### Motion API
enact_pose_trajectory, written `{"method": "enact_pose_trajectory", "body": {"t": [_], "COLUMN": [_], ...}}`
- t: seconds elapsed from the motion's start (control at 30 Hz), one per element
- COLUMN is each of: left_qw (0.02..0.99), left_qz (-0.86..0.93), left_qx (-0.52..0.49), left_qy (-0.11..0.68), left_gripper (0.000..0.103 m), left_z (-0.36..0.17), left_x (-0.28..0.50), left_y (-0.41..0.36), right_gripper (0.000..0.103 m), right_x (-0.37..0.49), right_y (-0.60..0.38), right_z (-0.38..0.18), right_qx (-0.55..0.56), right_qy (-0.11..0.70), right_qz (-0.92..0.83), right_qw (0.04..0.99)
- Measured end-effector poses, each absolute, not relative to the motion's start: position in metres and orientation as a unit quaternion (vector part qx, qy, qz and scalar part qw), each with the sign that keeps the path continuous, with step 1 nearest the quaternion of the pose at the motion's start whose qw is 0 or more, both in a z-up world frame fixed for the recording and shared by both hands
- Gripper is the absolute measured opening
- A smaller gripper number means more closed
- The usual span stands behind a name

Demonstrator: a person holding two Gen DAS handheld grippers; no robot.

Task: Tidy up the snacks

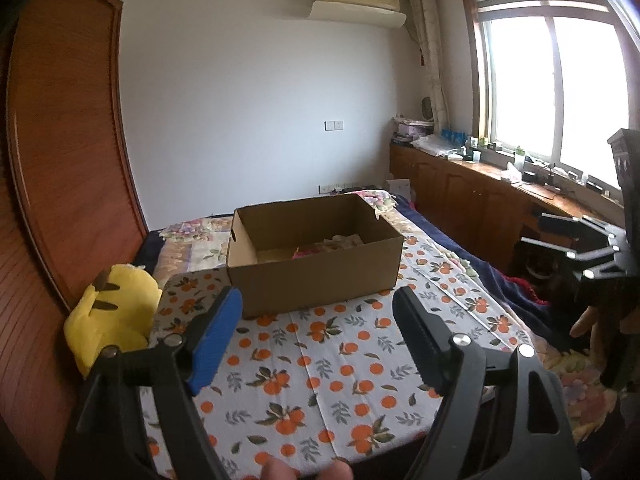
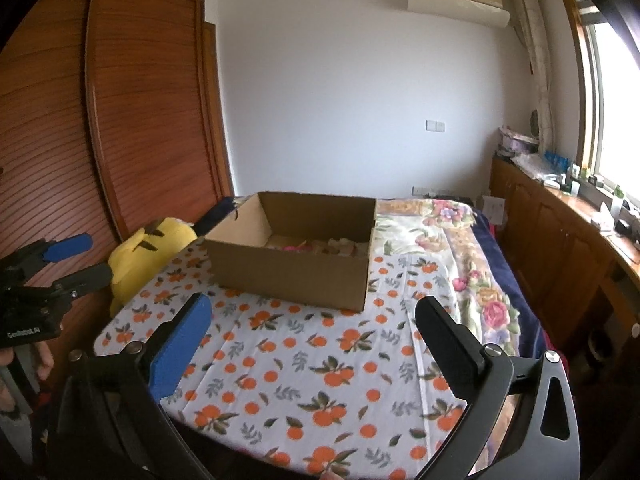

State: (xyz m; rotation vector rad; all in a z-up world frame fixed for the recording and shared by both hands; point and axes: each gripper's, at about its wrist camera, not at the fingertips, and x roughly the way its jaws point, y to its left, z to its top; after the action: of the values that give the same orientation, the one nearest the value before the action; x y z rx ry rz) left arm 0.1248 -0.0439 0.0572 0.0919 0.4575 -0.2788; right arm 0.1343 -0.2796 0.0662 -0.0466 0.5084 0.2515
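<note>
- On the bed, as seen from the left wrist view, an open cardboard box [image 1: 316,252] is set on an orange-patterned cloth [image 1: 320,368], with snack packets [image 1: 332,245] lying at its bottom, only partly visible over the near wall.
- The left hand-held gripper [image 1: 318,320] is held above the cloth, short of the box; its jaws are spread wide and nothing is gripped between them. One finger is faced with a blue pad [image 1: 216,340], the other is black.
- A yellow plush toy [image 1: 114,312] is seen at the left edge of the cloth, beside a wooden wardrobe [image 1: 68,152].
- At the right edge of this view the right hand-held gripper [image 1: 560,236] is visible, with fingertips of the person's hand [image 1: 588,320] under it.
- From the right wrist view, the same cardboard box [image 2: 292,264] is seen just beyond the gripper, resting on the orange-patterned cloth [image 2: 320,368], with the snack packets [image 2: 320,246] inside it toward the far right corner.
- The right hand-held gripper [image 2: 316,320] is spread fully apart and is empty; both fingers are clear of the box.
- The yellow plush toy [image 2: 148,256] is found left of the box, close to its left corner.
- The left hand-held gripper [image 2: 82,258] is seen at the left edge, its jaws parted, with nothing held.
- A floral blanket [image 2: 460,248] is spread to the right of the cloth, and a wooden counter [image 2: 560,232] runs under the window.
</note>
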Motion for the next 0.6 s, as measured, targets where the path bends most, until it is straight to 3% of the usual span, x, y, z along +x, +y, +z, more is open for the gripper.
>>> {"method": "enact_pose_trajectory", "body": {"t": [0.6], "left_qw": [0.975], "left_qz": [-0.074], "left_qx": [0.057], "left_qy": [0.203], "left_gripper": [0.08], "left_z": [0.027], "left_x": [0.057], "left_y": [-0.059], "right_gripper": [0.103], "right_x": [0.067], "right_y": [-0.277], "right_z": [0.039], "right_qx": [-0.018], "right_qy": [0.228], "right_qz": [0.059], "right_qw": [0.972]}}
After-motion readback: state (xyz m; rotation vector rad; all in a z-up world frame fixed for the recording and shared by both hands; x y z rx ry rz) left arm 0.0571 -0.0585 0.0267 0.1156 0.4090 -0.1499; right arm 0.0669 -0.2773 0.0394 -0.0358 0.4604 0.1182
